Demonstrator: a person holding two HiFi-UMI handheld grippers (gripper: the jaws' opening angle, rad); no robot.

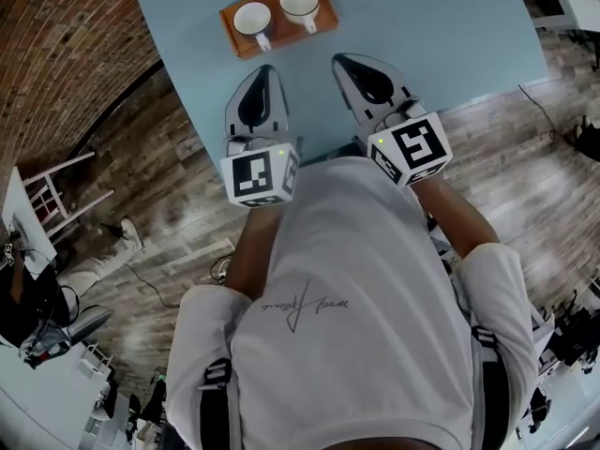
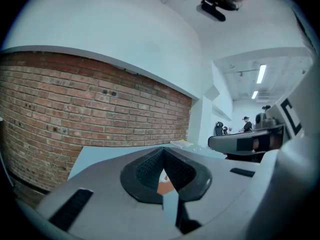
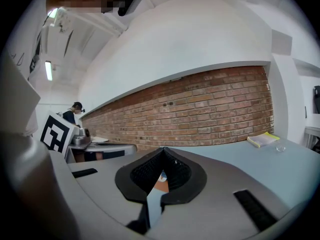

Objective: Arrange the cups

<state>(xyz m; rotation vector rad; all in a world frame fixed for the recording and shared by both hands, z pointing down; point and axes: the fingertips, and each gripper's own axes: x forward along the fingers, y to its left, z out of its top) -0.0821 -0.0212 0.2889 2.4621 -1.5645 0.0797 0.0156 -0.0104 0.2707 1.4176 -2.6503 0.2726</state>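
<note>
White cups (image 1: 251,19) side by side on orange tray (image 1: 284,36), far part of table, handles toward near side. Left gripper (image 1: 265,71) and right gripper (image 1: 339,61) both closed, empty, near side of tray. Any adjustment probably needs jaws opened first, gentle rim pinch. Pale blue table (image 1: 450,45); brick wall (image 1: 56,54) left, wood floor (image 1: 159,186).

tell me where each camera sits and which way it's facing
Head view: on the person's head, facing steeply down at the table, tray with two cups, left gripper, right gripper and the person's torso.
Left gripper view: on the left gripper, looking along its shut jaws toward the brick wall; the right gripper shows at right.
Right gripper view: on the right gripper, facing the same wall; the left gripper's marker cube shows at left.
Shared: both gripper views glimpse the tray past their jaws.
</note>
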